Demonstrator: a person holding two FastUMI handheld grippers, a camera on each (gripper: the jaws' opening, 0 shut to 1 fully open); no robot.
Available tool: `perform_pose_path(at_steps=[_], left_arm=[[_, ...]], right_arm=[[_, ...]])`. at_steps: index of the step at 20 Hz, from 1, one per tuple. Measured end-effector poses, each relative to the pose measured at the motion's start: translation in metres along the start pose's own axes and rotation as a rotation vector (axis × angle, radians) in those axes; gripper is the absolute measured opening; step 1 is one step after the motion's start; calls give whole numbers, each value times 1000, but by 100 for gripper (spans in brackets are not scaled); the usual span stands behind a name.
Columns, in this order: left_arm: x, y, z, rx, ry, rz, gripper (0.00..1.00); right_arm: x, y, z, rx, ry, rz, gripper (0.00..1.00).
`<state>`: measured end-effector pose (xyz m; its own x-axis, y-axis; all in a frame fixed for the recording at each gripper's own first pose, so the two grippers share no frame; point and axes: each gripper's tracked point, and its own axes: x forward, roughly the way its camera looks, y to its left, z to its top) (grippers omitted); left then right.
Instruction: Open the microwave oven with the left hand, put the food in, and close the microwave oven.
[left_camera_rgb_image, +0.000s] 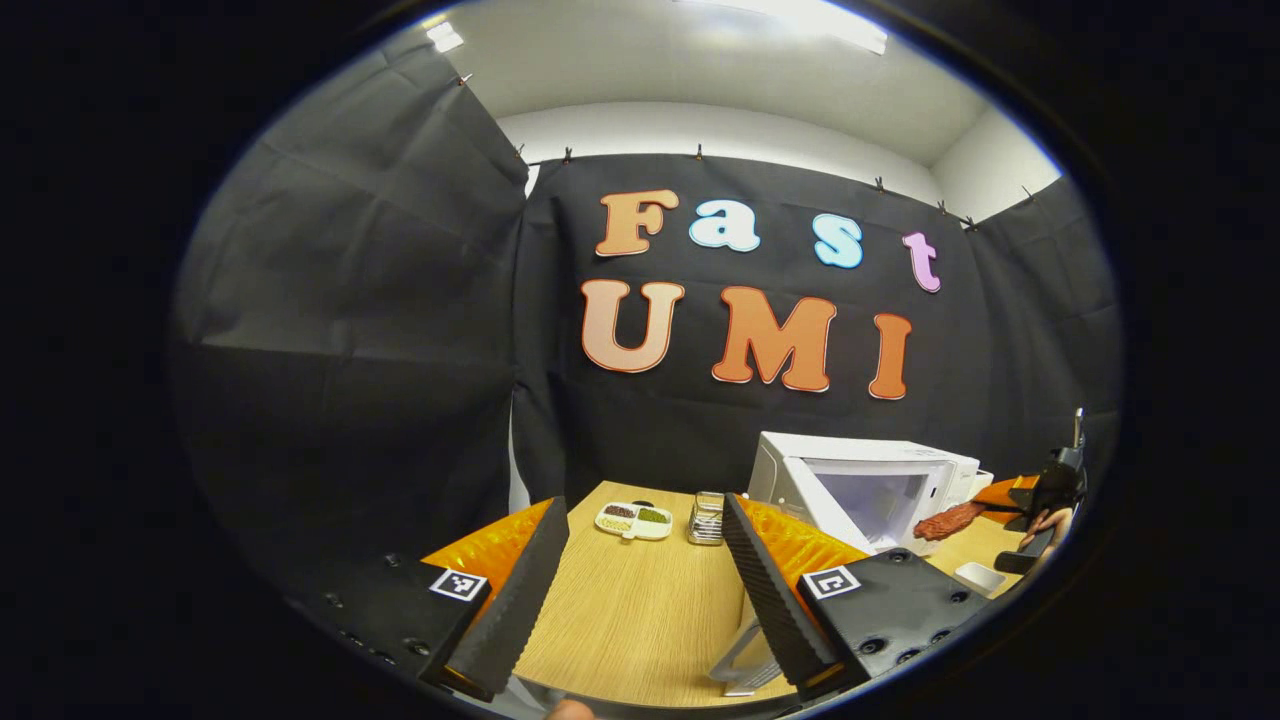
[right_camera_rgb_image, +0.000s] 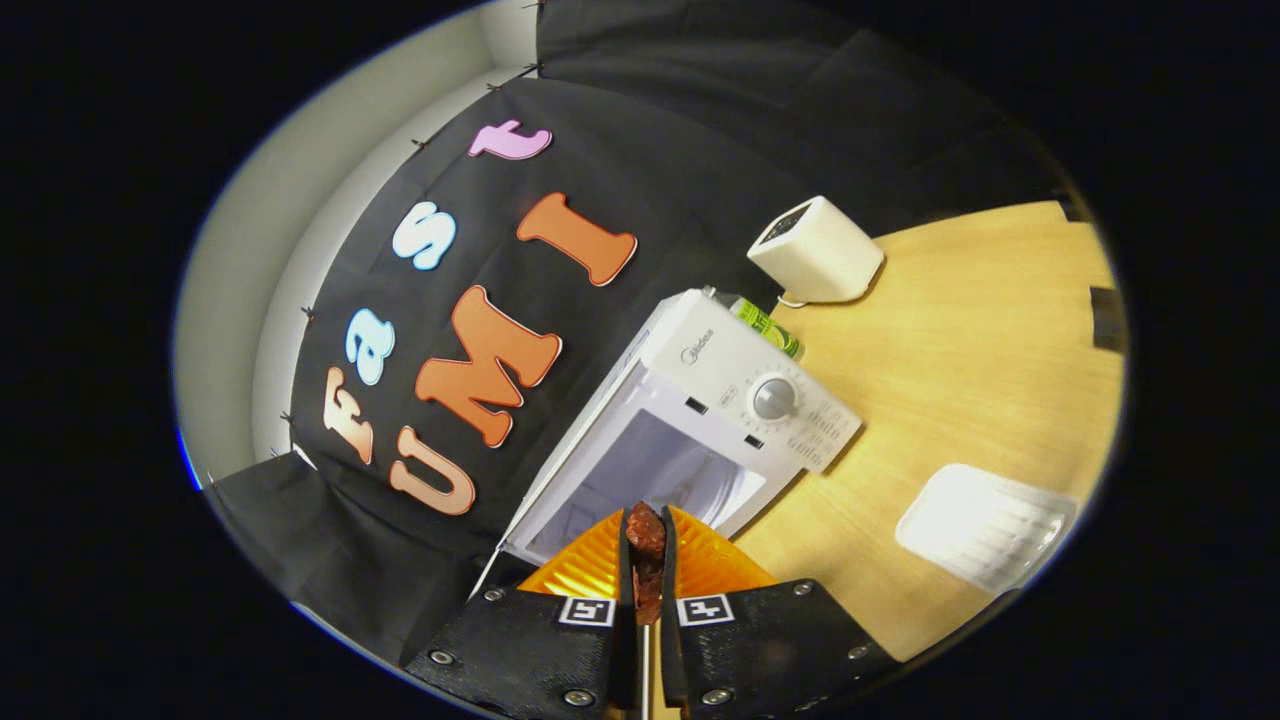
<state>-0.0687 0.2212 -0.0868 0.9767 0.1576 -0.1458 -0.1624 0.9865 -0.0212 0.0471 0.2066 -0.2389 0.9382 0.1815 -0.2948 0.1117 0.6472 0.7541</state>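
The white microwave (left_camera_rgb_image: 860, 480) stands on the wooden table with its door swung open and its pale cavity (right_camera_rgb_image: 650, 470) showing. My left gripper (left_camera_rgb_image: 640, 590) hangs open over the table to the left of the oven, with nothing between its fingers. My right gripper (right_camera_rgb_image: 646, 520) is shut on a reddish-brown piece of food (right_camera_rgb_image: 646, 545), held in front of the open cavity. In the left gripper view the right gripper (left_camera_rgb_image: 1035, 495) and a hand show at the far right, with the food (left_camera_rgb_image: 950, 520) pointing toward the oven's opening.
A divided white dish of beans (left_camera_rgb_image: 633, 520) and a small metal container (left_camera_rgb_image: 707, 517) sit at the table's far edge. A white ribbed tray (right_camera_rgb_image: 985, 525) lies in front of the oven's control panel. A white box (right_camera_rgb_image: 815, 250) and a green can (right_camera_rgb_image: 768, 325) stand behind the oven.
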Motion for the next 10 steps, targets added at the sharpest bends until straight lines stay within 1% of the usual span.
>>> perform_pose_path(at_steps=[2, 5, 6, 7, 8, 9, 10], left_arm=[[5, 6, 0, -8, -3, 4, 100], [12, 13, -5, -28, 2, 11, 99], [16, 17, -7, -34, 4, 18, 95], [19, 20, -9, -42, 7, 24, 99], [23, 23, -11, -48, 10, 29, 99], [25, 26, -12, -50, 15, 34, 96], [28, 29, -12, -46, 17, 40, 96]], right_arm=[[19, 12, -21, 12, 3, 12, 8], [51, 21, -41, 37, -12, 9, 8], [63, 23, -46, 45, -20, 0, 8], [75, 22, -48, 41, -36, -20, 8], [86, 20, -50, 35, -62, -39, 8], [98, 18, -50, 28, -84, -50, 8], [108, 15, -54, 36, -93, -65, 8]])
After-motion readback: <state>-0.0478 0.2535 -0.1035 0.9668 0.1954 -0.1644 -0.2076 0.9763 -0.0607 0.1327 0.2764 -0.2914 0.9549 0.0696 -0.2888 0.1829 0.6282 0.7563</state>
